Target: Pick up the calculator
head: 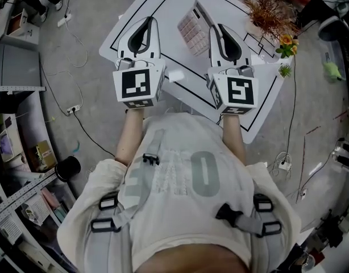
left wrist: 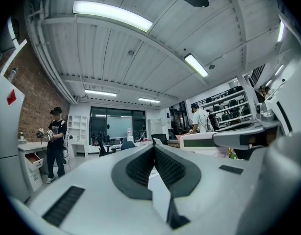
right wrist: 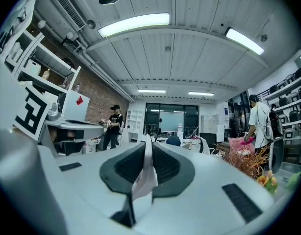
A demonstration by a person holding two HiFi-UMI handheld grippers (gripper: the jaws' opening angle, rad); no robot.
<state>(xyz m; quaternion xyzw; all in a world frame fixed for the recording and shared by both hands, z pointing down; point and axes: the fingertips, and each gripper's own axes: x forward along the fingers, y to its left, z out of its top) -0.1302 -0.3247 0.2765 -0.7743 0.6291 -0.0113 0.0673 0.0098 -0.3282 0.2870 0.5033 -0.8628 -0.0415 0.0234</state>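
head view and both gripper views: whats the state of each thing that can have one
left gripper: shut, nothing between its jaws
right gripper: shut on the calculator
calculator: clamped by one edge, tipped up on its side, keys showing in the head view
dried flowers: standing upright
ceiling lights: on

Two grippers, left gripper [head: 147, 21] and right gripper [head: 214, 28], one calculator [head: 192, 30], one white table [head: 134, 11], one reddish dried plant [head: 268, 10].

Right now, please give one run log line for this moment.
left tongs: shut, empty | right tongs: shut on calculator | calculator: over white table
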